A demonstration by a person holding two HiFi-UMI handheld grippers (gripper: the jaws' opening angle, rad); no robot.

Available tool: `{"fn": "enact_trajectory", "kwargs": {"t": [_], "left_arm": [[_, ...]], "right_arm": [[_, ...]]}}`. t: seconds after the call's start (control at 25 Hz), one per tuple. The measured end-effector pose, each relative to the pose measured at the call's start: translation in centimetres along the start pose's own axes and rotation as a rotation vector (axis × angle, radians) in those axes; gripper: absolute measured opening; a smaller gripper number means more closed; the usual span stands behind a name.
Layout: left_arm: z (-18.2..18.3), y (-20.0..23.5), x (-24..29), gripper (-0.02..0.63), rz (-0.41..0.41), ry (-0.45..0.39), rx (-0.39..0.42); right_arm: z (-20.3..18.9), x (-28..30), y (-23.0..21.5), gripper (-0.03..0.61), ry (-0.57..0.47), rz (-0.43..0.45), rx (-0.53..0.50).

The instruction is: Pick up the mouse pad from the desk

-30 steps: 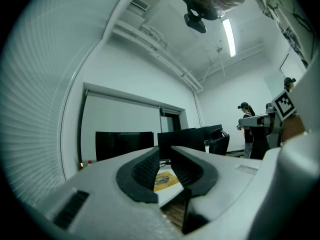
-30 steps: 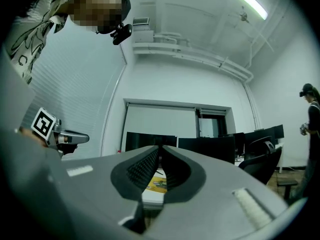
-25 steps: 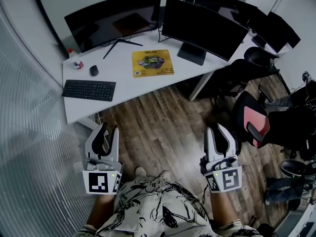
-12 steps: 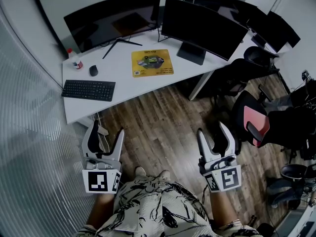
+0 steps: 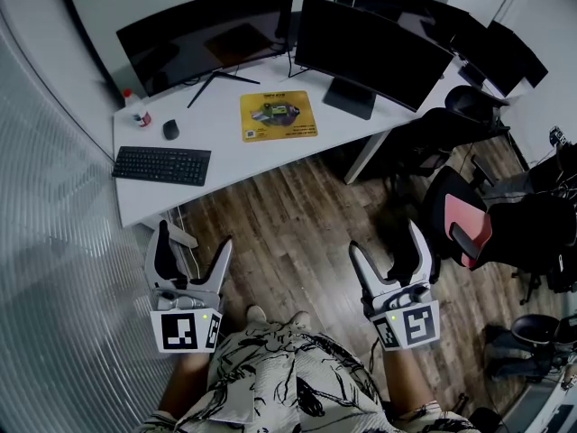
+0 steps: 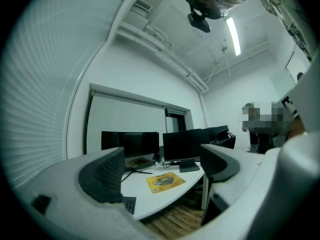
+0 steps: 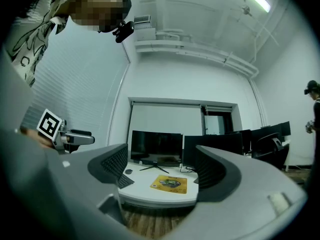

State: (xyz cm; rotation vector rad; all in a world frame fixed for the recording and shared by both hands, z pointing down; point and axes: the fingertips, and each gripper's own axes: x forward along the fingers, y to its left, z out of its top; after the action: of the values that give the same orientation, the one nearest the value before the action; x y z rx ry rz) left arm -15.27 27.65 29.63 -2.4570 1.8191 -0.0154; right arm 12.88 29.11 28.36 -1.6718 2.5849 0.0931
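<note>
A yellow mouse pad [image 5: 279, 115] with a printed picture lies flat on the white desk [image 5: 225, 152], in front of two dark monitors. It also shows far off between the jaws in the left gripper view [image 6: 165, 181] and the right gripper view [image 7: 170, 184]. My left gripper [image 5: 193, 242] and right gripper [image 5: 388, 242] hang over the wooden floor, well short of the desk and level. Both have just been opening their jaws and stand open, with nothing between them.
A black keyboard [image 5: 162, 164], a dark mouse [image 5: 170, 129] and a small bottle [image 5: 137, 108] lie on the desk's left part. Black office chairs [image 5: 469, 224] stand to the right. A ribbed glass wall [image 5: 54, 242] runs along the left.
The jaws of both grippers have spread from nearly closed to wide apart. Neither hand has shifted, and the mouse pad lies where it was.
</note>
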Motion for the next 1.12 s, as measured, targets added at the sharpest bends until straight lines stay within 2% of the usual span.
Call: {"fn": "enact_trajectory", "kwargs": {"t": [0.28, 0.4, 1.12], "left_arm": [[-0.1, 0.8, 0.0, 0.551, 0.019, 0.000, -0.015], [-0.1, 1.2, 0.1, 0.601, 0.028, 0.001, -0.020], [-0.7, 5.5, 0.0, 0.601, 0.008, -0.012, -0.035]], "right_arm": [[0.3, 0.3, 0.0, 0.513, -0.018, -0.031, 0.014], [0.2, 0.6, 0.4, 0.522, -0.014, -0.024, 0.012], [0.1, 2.7, 3.9, 0.526, -0.001, -0.051, -0.015]]}}
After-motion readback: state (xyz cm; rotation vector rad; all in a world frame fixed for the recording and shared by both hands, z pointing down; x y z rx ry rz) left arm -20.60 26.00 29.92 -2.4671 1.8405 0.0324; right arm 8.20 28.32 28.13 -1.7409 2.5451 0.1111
